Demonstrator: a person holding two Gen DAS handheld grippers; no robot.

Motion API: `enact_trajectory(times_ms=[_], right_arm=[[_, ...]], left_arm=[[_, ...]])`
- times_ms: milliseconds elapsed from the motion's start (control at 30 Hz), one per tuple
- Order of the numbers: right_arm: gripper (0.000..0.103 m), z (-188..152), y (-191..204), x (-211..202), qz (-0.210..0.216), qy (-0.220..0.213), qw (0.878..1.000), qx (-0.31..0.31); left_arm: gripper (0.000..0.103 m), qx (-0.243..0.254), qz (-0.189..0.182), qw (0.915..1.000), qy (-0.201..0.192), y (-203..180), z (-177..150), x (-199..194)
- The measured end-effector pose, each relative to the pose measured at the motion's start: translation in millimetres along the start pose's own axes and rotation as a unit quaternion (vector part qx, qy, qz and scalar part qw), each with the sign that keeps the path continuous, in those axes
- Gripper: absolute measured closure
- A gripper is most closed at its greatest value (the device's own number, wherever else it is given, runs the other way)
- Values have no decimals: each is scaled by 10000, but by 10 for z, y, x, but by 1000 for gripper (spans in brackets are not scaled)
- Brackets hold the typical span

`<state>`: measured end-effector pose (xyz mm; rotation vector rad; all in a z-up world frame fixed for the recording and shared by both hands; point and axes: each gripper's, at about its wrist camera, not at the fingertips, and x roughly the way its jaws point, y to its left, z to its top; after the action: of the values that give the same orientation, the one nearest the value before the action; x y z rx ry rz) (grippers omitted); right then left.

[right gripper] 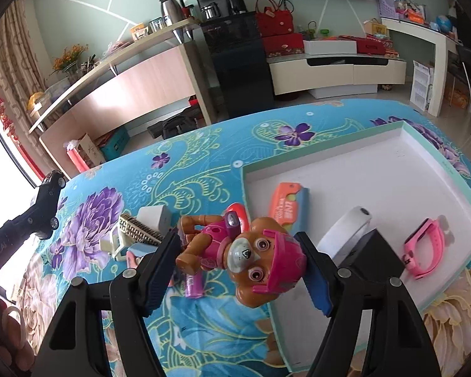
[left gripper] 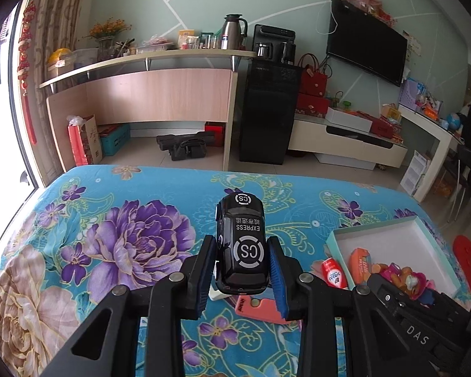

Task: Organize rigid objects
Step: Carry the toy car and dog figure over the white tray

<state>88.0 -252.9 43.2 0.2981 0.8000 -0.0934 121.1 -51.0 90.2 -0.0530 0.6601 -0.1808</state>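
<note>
Nearest the box [right gripper: 430, 144], the right gripper [right gripper: 240, 262] pinches a pup figure [right gripper: 245, 251] at its near rim: light, hard plastic, knobbly, best held across the body. Further left of the box, the left gripper [left gripper: 241, 270] clamps a glossy toy car [left gripper: 241, 245] by its slick flanks above the table.

The toy car [left gripper: 241, 245] between the left gripper's [left gripper: 242, 270] fingers read "CS" and "EXPRESS"; the other gripper's [left gripper: 417, 323] body read "DAS".

Right gripper [right gripper: 238, 270] around a pink-hatted toy pup [right gripper: 235, 251] beside the box [right gripper: 424, 169]
</note>
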Motion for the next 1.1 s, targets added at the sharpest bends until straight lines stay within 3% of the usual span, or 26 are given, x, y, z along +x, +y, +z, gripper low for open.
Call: enact_trajectory(times_ms=[333, 700, 900, 1100], right_arm=[[28, 124, -514, -116, -294, -251, 9984, 403], [28, 171, -1180, -253, -892, -469, 9903, 956], [28, 117, -1463, -317, -1277, -507, 9829, 1228], [28, 91, -1542, -283, -1291, -449, 9821, 1297]], left_arm=[[68, 605, -497, 9967, 196, -676, -109, 82], [68, 1244, -1025, 9854, 540, -1377, -357, 170], [68, 1579, -1139, 9773, 836, -1705, -555, 253], [68, 1813, -1140, 9712, 1049, -1880, -705, 319]])
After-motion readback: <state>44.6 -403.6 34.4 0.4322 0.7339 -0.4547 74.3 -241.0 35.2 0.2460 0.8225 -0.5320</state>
